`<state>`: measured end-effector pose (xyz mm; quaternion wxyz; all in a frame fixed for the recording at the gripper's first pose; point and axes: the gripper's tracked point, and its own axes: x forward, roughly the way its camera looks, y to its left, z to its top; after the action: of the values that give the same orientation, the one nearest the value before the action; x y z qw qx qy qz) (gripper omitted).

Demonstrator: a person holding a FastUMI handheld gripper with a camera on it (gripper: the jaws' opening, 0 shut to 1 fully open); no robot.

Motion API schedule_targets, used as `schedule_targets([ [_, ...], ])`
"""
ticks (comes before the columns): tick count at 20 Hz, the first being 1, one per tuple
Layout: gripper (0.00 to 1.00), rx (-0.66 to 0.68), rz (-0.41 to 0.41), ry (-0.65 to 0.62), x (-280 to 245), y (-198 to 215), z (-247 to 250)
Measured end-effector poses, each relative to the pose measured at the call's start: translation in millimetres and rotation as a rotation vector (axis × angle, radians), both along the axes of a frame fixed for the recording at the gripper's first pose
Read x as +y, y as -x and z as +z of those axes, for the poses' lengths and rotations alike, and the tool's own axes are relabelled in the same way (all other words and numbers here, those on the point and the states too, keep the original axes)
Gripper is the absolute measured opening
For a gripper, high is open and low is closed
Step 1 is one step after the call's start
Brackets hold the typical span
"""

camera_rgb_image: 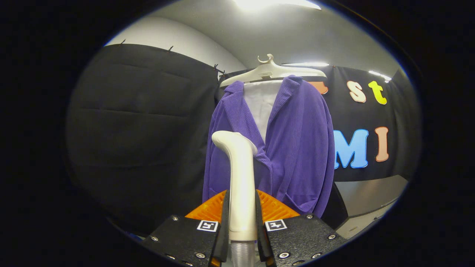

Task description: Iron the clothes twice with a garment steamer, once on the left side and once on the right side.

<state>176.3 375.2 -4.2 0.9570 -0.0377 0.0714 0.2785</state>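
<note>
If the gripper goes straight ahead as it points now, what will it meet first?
Probably the purple jacket on its hanger. The gripper is shut on the steamer, whose head would touch first; depth is unclear.

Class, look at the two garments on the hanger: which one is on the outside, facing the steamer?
The purple jacket, worn open over the white garment, which shows between its lapels. The tool is shut on the steamer, held just before the jacket.

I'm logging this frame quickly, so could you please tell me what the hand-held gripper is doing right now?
Hand-held gripper: shut on the steamer, both fingers pressing its handle, with its head up in front of the purple jacket.
</note>
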Motion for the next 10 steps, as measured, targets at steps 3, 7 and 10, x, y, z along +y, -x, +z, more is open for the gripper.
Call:
schedule_targets([
  [3,0.32,0.022,0.004,0.016,-3,9,-14],
  [7,0.32,0.073,0.012,0.041,-8,26,-42],
  [10,0.31,0.124,0.011,0.061,-14,35,-69],
])
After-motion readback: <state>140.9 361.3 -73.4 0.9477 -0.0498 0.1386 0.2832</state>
